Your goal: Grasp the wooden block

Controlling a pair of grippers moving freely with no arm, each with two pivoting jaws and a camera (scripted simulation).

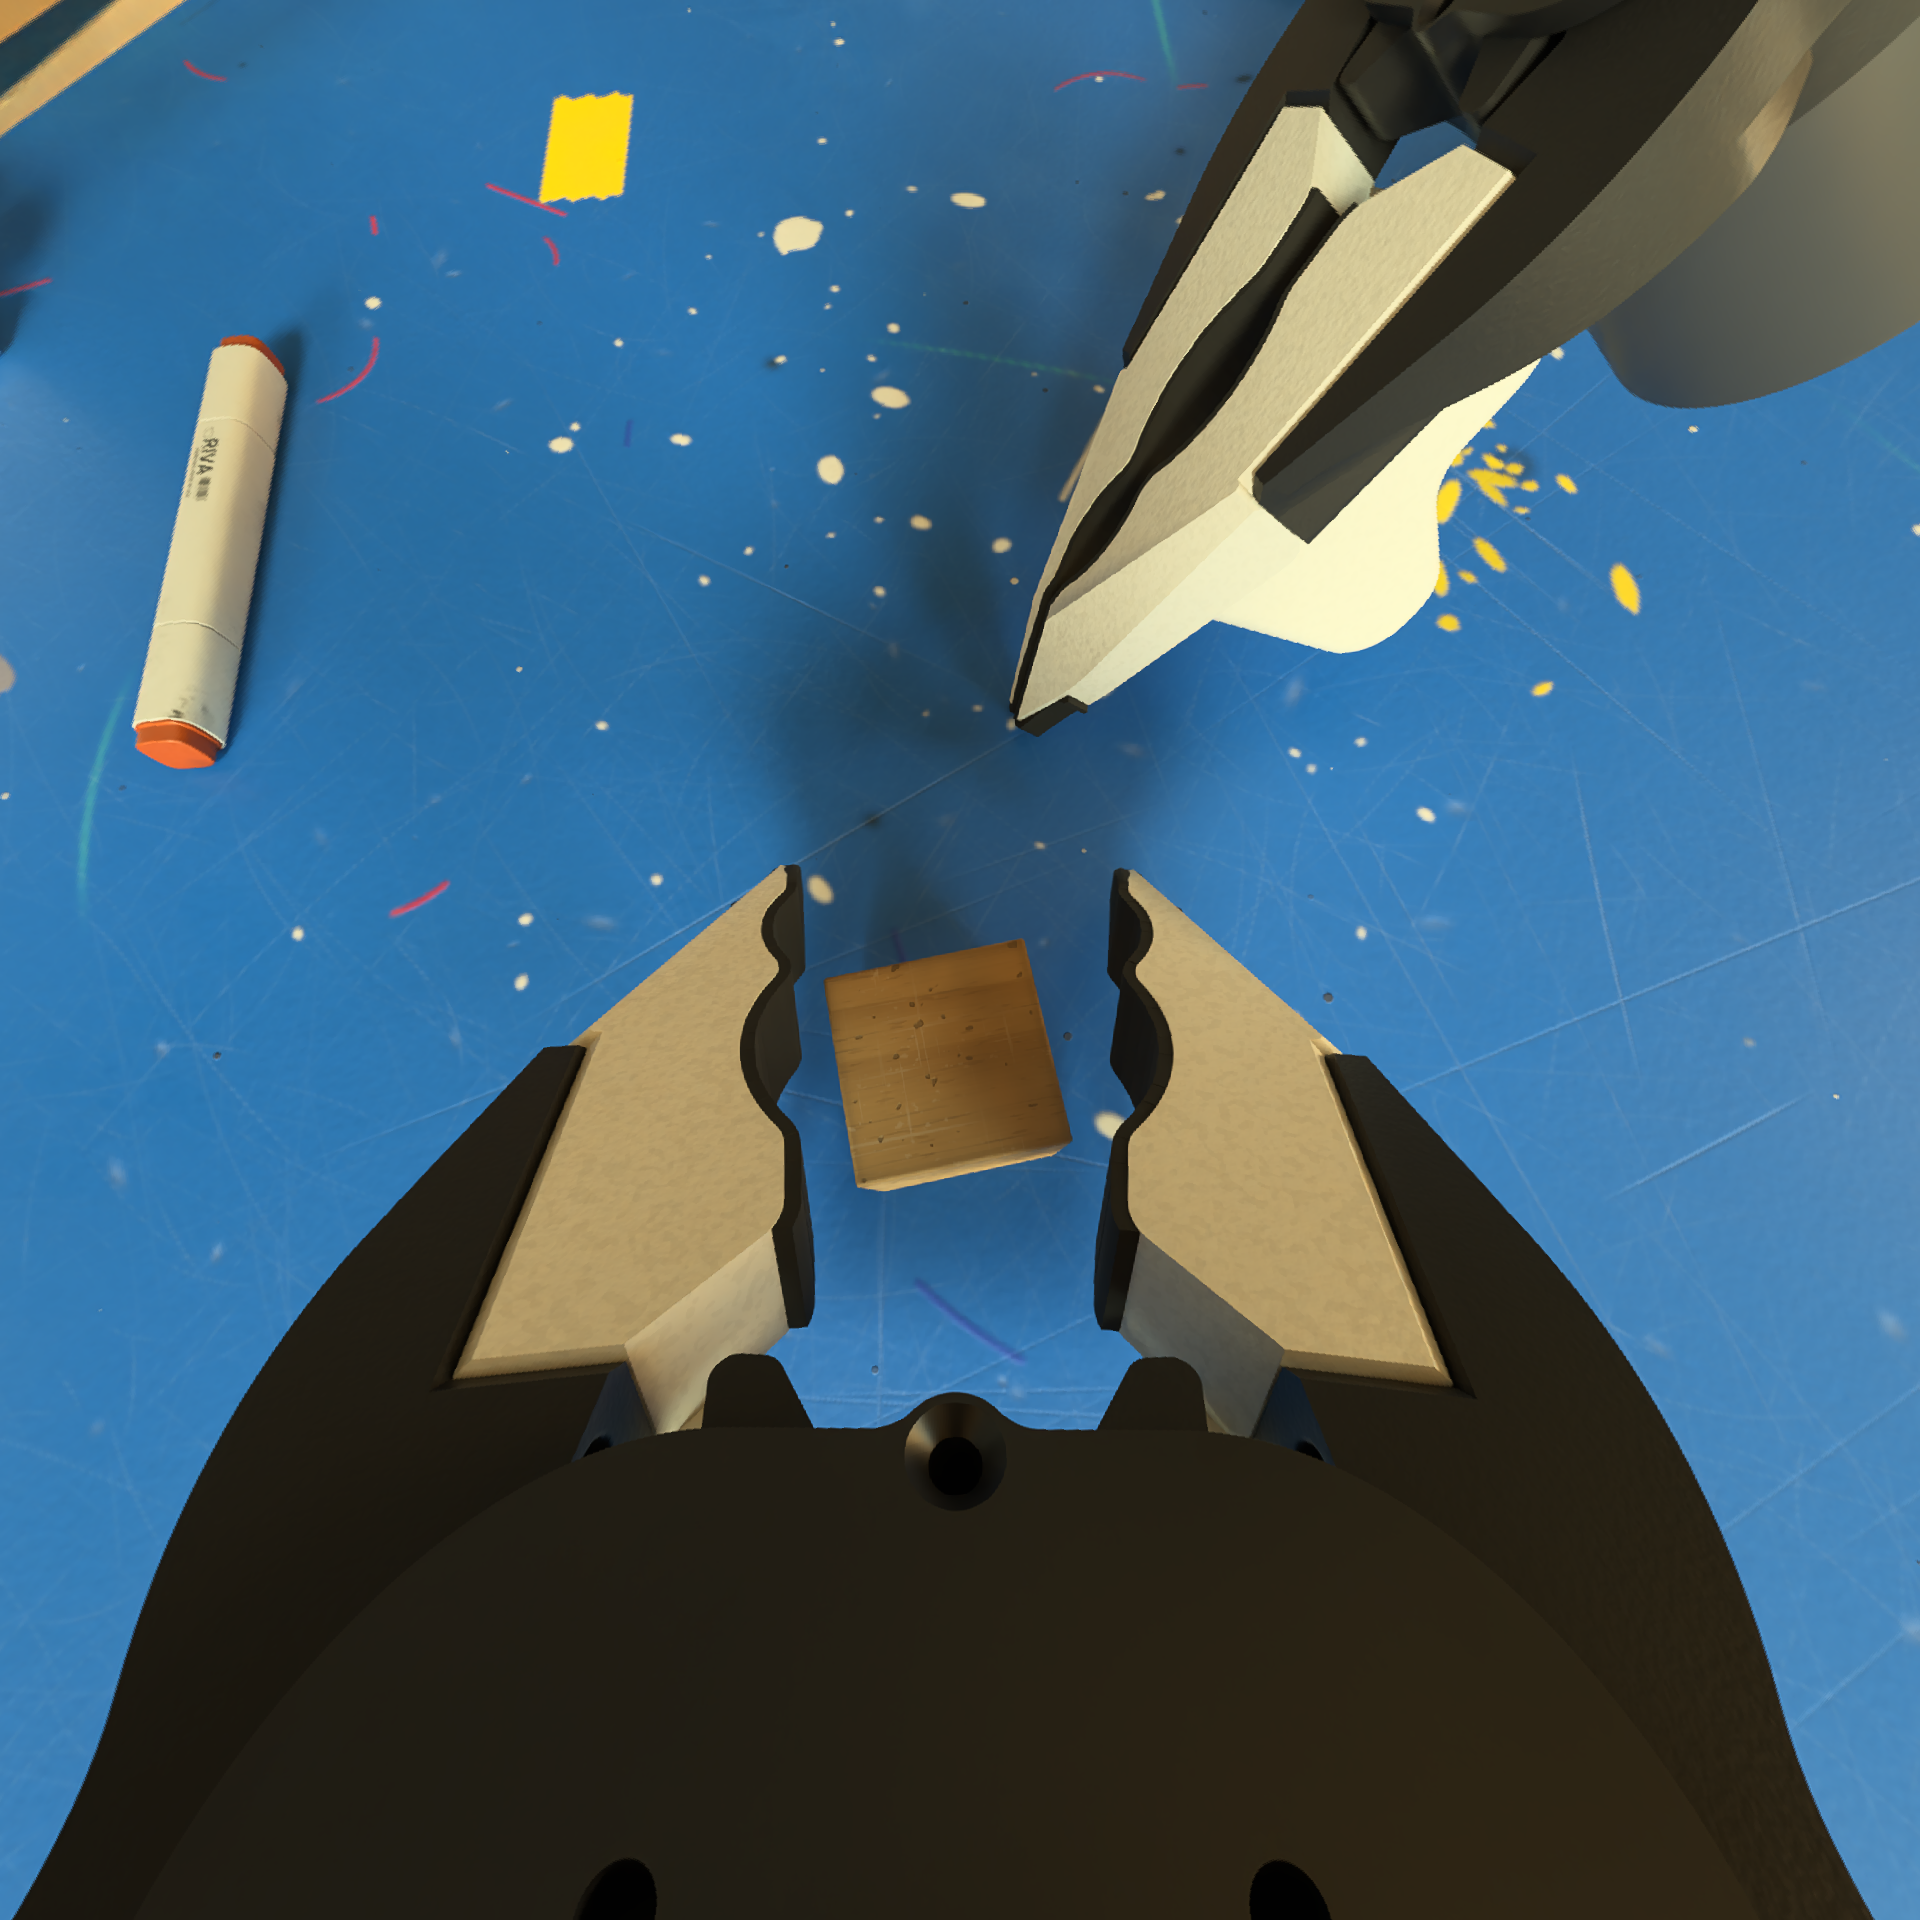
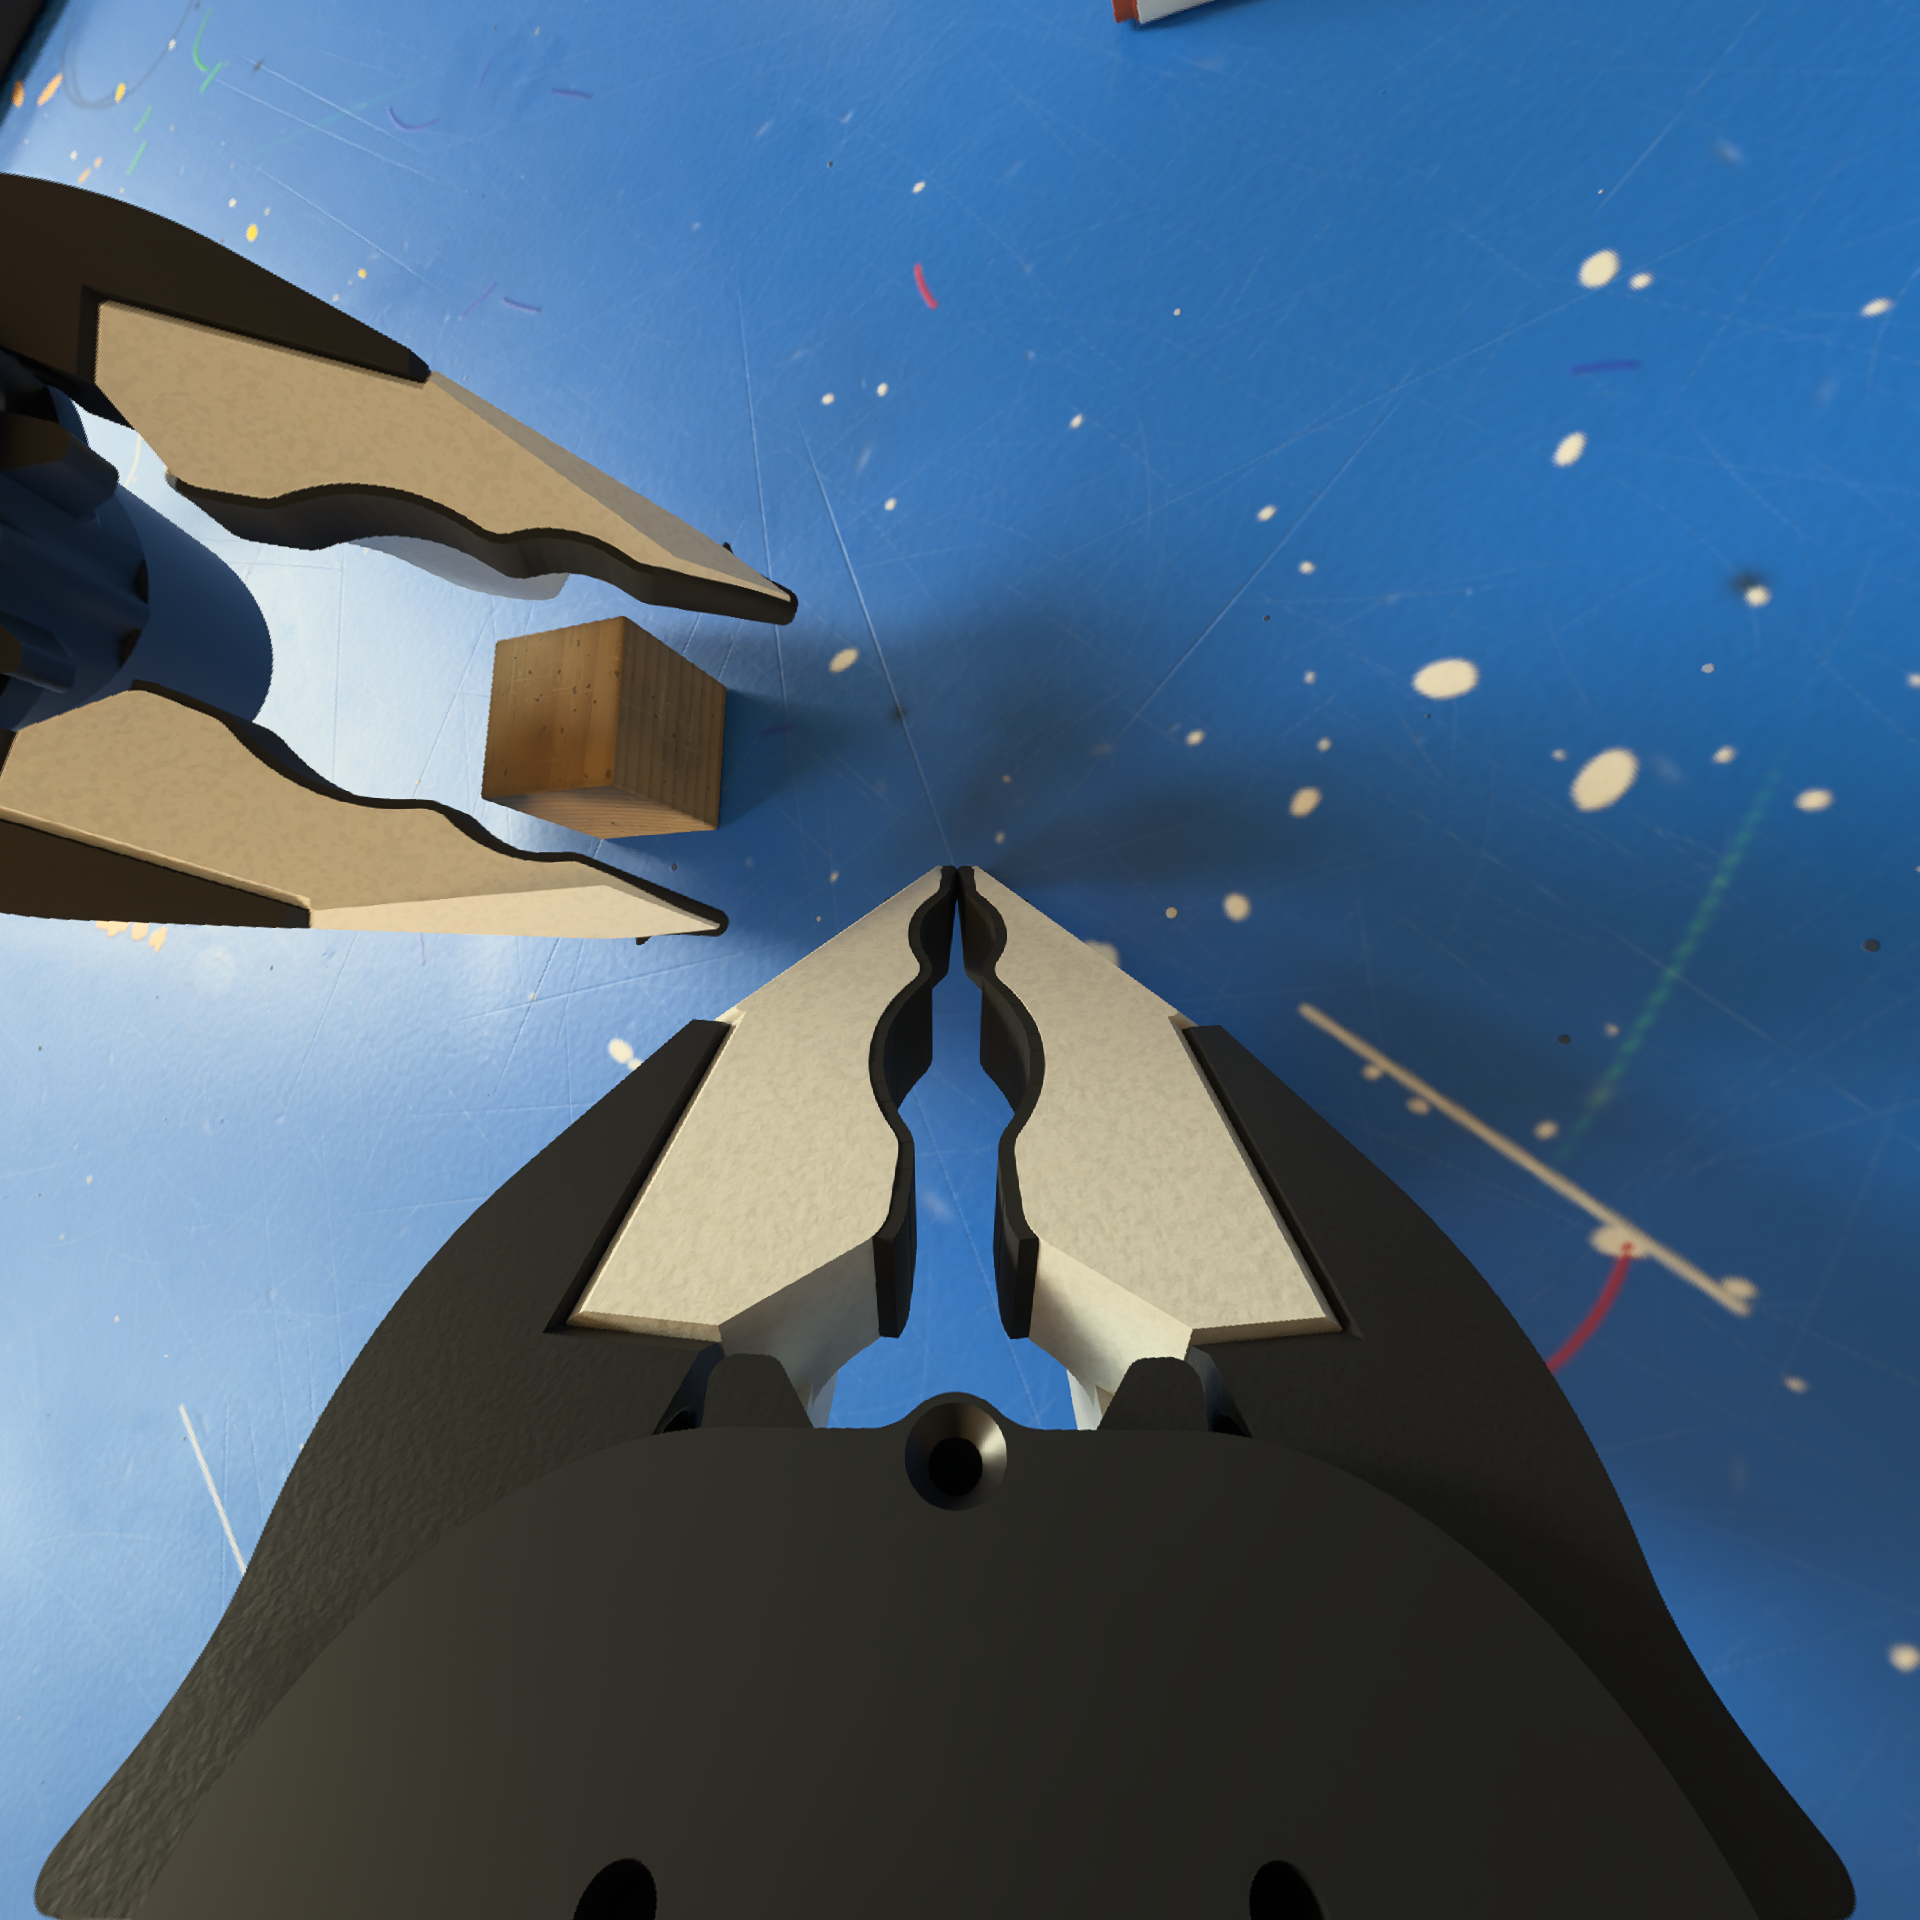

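Note:
The wooden block (image 1: pixel 945 1065) is a small brown cube on the blue table. It sits between the two fingers of my left gripper (image 1: pixel 956 883), which is open around it with a gap on each side. In the right wrist view the block (image 2: pixel 603 727) shows at the left, between the left gripper's fingers (image 2: pixel 758 764). My right gripper (image 2: pixel 956 873) is shut and empty, its tips near the table to the right of the block. It also shows in the left wrist view (image 1: pixel 1039 717), beyond the block and to the right.
A white marker with orange caps (image 1: pixel 208 551) lies on the blue, paint-speckled table (image 1: pixel 520 1143) at the left. A yellow piece of tape (image 1: pixel 587 145) is stuck farther away. A wooden edge (image 1: pixel 62 62) shows at the far left corner.

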